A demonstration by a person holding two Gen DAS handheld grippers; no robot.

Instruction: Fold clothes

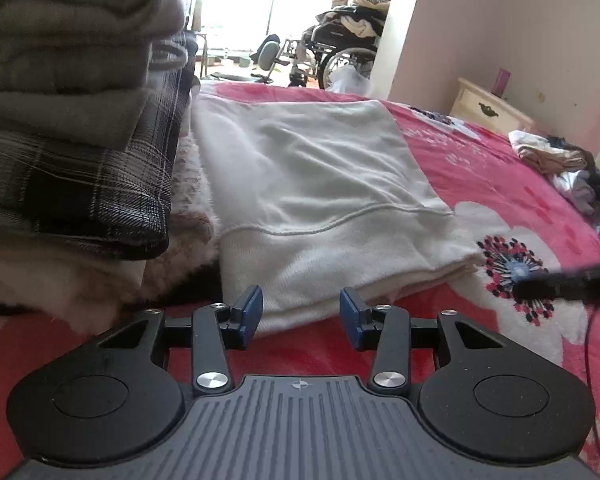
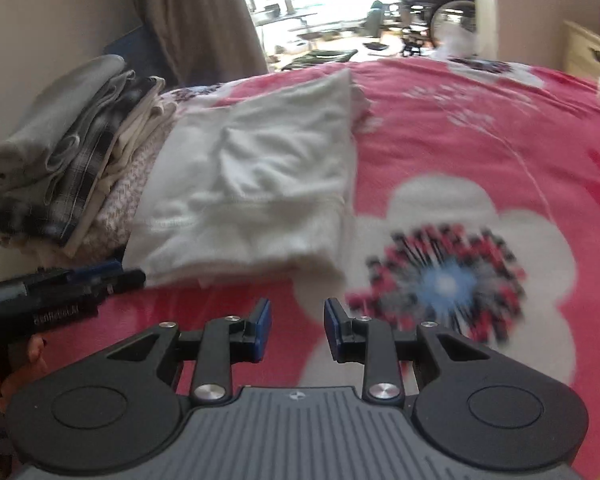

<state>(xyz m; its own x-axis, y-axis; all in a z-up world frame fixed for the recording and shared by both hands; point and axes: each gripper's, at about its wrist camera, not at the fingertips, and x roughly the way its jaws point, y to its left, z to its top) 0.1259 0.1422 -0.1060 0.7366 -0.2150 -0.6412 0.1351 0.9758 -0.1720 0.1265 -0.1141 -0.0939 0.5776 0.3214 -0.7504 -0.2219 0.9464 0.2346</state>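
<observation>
Left wrist view shows the left gripper (image 1: 301,312) with jaws spread and empty, just short of a folded white sweatshirt (image 1: 320,184) lying on the pink flowered bed (image 1: 500,184) beside a stack of folded clothes (image 1: 72,120). The right gripper (image 2: 297,328) hovers over the bedspread, jaws apart, holding nothing.

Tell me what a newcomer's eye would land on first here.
First, the pink flowered blanket that covers the whole bed. Then the folded white sweatshirt lying flat on it, just ahead of the open, empty left gripper. Beside the sweatshirt, a stack of folded clothes rises with a plaid piece in it.
</observation>
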